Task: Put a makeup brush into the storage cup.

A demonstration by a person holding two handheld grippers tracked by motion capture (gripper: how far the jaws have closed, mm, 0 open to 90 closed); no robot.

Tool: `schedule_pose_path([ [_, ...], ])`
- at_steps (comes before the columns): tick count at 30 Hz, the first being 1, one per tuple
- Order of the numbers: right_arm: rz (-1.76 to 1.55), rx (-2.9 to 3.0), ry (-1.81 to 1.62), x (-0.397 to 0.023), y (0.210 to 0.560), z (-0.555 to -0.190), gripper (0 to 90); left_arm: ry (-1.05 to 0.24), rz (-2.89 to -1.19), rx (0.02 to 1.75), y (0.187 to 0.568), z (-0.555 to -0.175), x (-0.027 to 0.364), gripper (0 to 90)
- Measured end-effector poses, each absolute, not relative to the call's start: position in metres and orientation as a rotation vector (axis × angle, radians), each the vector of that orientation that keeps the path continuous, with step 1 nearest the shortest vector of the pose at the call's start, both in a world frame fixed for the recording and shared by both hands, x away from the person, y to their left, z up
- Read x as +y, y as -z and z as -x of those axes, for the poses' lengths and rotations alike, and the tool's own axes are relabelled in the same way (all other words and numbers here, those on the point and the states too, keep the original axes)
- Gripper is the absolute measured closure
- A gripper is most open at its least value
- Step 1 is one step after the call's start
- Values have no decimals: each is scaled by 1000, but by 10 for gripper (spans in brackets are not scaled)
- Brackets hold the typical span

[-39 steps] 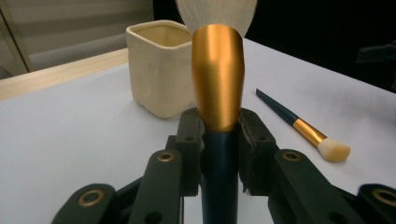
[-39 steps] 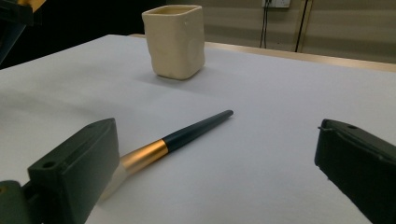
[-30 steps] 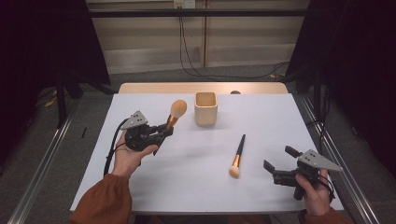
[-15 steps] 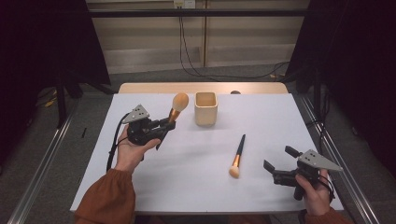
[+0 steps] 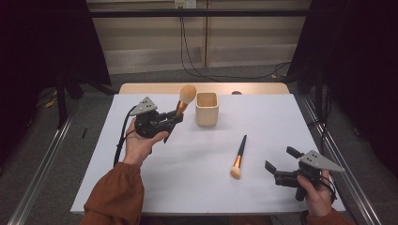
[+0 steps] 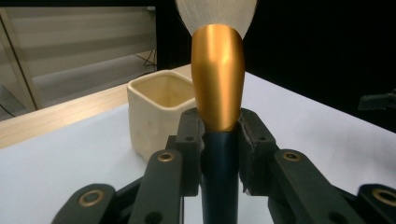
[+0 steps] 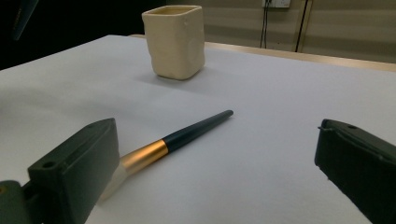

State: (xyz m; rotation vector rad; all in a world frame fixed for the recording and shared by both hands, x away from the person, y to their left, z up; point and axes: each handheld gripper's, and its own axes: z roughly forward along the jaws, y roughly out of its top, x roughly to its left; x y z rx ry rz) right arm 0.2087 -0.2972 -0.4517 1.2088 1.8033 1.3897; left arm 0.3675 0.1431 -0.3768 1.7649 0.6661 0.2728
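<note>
**Big brush held beside the cup**

The left gripper [image 5: 171, 118] clamps the large brush [image 6: 217, 79] by its handle, bristles up, seemingly just left of the cream cup [image 5: 207, 108] near the table's far edge. The right gripper [image 5: 277, 168] gapes wide by the near right corner, beside the small brush [image 5: 239, 156].

Rust-orange sleeves, black handheld grippers

Each gripper, left gripper [image 5: 174, 116] and right gripper [image 5: 278, 165], has matte black jaws with brass-ringed pivot screws, a grey three-cornered top plate, and a black trailing cable.
</note>
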Motion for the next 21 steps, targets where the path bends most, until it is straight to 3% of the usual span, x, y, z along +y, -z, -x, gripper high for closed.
schedule_pose_path([
  [21, -1207, 1807, -1389, -298, 452, -208, 0, -275, -1725, 621, 358, -397, 115, 729],
])
